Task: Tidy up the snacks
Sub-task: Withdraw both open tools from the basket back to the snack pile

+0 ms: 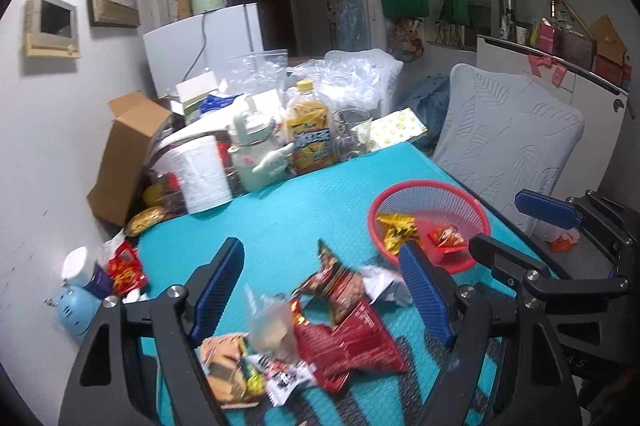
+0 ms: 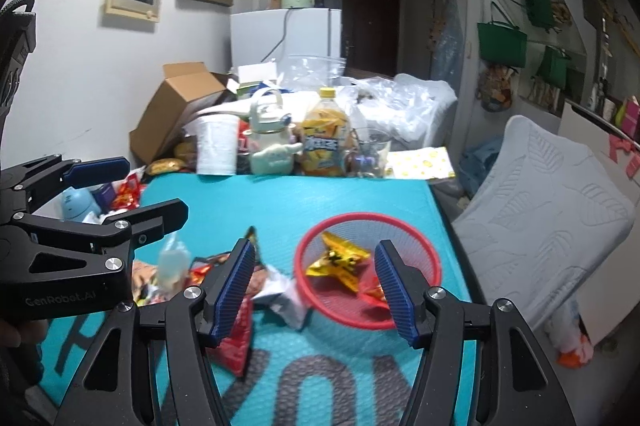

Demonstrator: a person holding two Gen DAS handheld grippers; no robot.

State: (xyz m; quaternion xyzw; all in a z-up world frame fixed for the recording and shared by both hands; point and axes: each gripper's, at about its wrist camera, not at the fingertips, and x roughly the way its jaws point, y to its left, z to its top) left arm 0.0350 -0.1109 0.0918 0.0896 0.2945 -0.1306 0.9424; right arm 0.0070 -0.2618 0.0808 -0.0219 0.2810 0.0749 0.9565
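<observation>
A red mesh basket [image 1: 424, 185] [image 2: 360, 216] stands on the teal mat at the right, with a yellow packet [image 1: 396, 230] [image 2: 340, 258] and a small red packet [image 1: 446, 238] inside. A pile of loose snacks lies left of it: a red bag [image 1: 352, 346], a dark red packet [image 1: 336, 278], a clear bag [image 1: 272, 326], an orange packet [image 1: 224, 358] and a white wrapper [image 1: 384, 286]. My left gripper [image 1: 320, 290] [image 2: 132, 190] hangs open above the pile, holding nothing. My right gripper [image 2: 316, 290] [image 1: 524, 230] is open and empty over the basket's near-left rim.
The back of the table is crowded: a juice bottle [image 1: 308, 130], a white tub [image 1: 200, 174], a glass [image 1: 352, 134], a cardboard box [image 1: 124, 162]. A pale chair [image 1: 508, 138] stands at the right edge. Against the wall on the left lie a red packet [image 1: 126, 266] and a blue item [image 1: 76, 310].
</observation>
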